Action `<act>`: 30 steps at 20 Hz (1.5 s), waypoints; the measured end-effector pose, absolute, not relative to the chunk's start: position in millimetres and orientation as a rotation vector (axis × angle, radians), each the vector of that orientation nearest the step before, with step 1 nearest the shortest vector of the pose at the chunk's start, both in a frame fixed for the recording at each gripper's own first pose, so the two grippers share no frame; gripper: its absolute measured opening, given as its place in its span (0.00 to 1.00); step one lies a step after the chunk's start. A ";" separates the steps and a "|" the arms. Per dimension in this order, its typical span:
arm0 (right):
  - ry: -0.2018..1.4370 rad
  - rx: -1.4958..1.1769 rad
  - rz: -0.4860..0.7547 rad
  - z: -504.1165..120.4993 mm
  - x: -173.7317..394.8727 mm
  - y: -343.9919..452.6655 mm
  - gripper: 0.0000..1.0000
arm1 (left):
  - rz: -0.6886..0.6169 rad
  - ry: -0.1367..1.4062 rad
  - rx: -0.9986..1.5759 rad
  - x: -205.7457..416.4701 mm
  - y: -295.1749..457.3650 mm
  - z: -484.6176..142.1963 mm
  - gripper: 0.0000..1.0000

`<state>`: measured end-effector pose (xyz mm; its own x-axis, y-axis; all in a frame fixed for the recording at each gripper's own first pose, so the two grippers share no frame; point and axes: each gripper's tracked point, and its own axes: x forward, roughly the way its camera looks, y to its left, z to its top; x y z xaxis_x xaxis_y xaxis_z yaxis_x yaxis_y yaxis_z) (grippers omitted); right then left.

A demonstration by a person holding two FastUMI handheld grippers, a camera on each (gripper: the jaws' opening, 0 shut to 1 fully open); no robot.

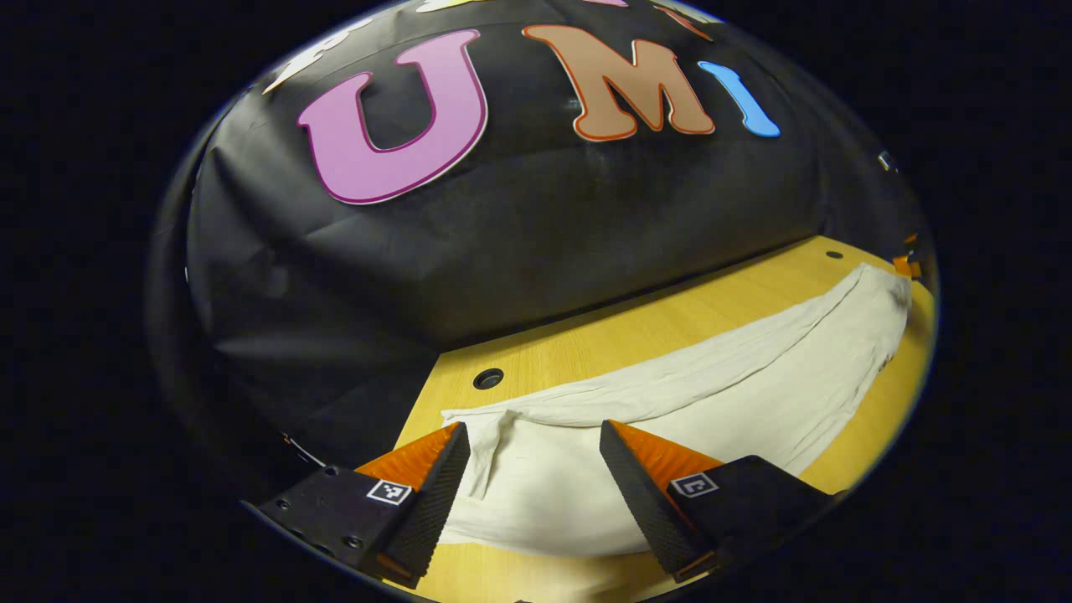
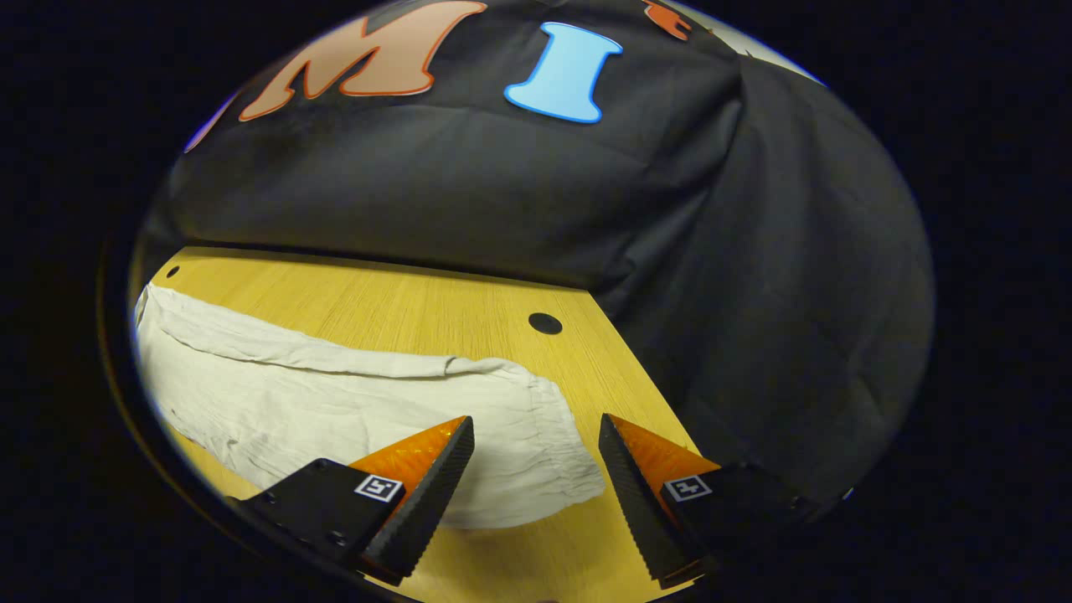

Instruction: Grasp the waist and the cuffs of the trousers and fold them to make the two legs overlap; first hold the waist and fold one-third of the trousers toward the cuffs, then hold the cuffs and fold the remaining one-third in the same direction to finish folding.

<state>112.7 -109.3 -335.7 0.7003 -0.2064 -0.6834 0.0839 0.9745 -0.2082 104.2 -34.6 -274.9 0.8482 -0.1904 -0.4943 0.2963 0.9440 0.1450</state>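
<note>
White trousers (image 1: 712, 394) lie flat along a wooden table (image 1: 586, 335). In the left gripper view their near end, which looks like the cuffs (image 1: 502, 452), lies just under my left gripper (image 1: 533, 448). That gripper is open and hovers over the cloth with nothing between its fingers. In the right gripper view the gathered waist (image 2: 536, 435) of the trousers (image 2: 335, 410) lies between and below the fingers of my right gripper (image 2: 536, 429). It is open too, holding nothing. A long crease runs along the far side of the cloth.
The wooden table (image 2: 377, 293) has round holes near its back corners (image 1: 488, 378) (image 2: 545, 323). The black cloth wall stands right behind the table's back edge. Bare wood lies between the trousers and the wall.
</note>
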 end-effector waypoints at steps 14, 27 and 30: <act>0.930 0.331 -0.369 -395.0 72.1 -150.6 0.96 | -0.200 0.425 0.033 91.8 -51.7 -202.2 0.96; 0.975 0.465 -0.347 -399.7 85.1 -162.8 0.15 | -0.142 0.420 0.028 62.6 -58.0 -181.9 0.97; 0.956 0.387 -0.315 -388.4 88.1 -157.6 0.11 | -0.133 0.421 0.015 61.2 -53.1 -182.1 0.96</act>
